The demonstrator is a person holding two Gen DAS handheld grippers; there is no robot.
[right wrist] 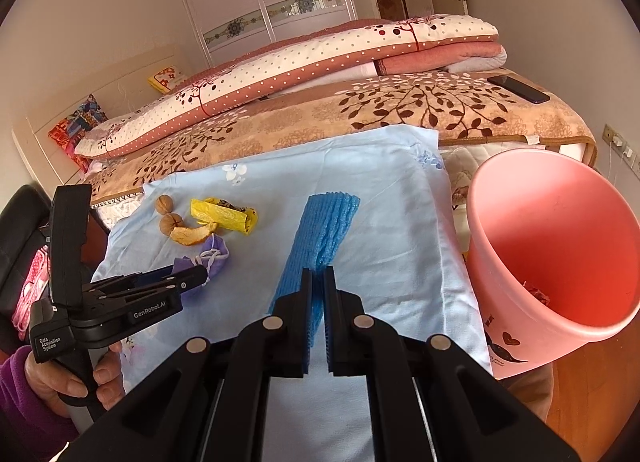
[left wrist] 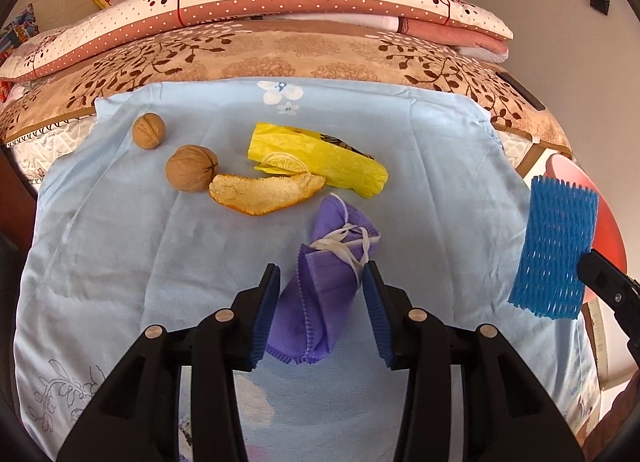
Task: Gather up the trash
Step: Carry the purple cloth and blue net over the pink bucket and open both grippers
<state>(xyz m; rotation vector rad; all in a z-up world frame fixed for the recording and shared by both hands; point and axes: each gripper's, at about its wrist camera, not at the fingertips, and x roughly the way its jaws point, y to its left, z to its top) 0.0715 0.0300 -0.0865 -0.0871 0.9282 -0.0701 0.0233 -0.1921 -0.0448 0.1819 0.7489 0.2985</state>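
A crumpled purple face mask [left wrist: 320, 294] lies on the light blue cloth [left wrist: 120, 246], and my left gripper [left wrist: 320, 282] is open with one finger on each side of it. Beyond it lie an orange peel [left wrist: 264, 192], a yellow wrapper [left wrist: 320, 160] and two walnuts [left wrist: 191, 168]. My right gripper [right wrist: 318, 282] is shut on a blue foam net [right wrist: 320, 238] and holds it above the cloth; the net also shows at the right of the left wrist view [left wrist: 554, 246]. The mask [right wrist: 210, 258] and the left gripper [right wrist: 192, 278] show in the right wrist view.
A pink bin [right wrist: 560, 246] stands tilted to the right of the cloth, with some trash at its bottom. Behind the cloth is a bed with a leaf-patterned blanket [right wrist: 360, 110], folded quilts and a phone [right wrist: 518, 89].
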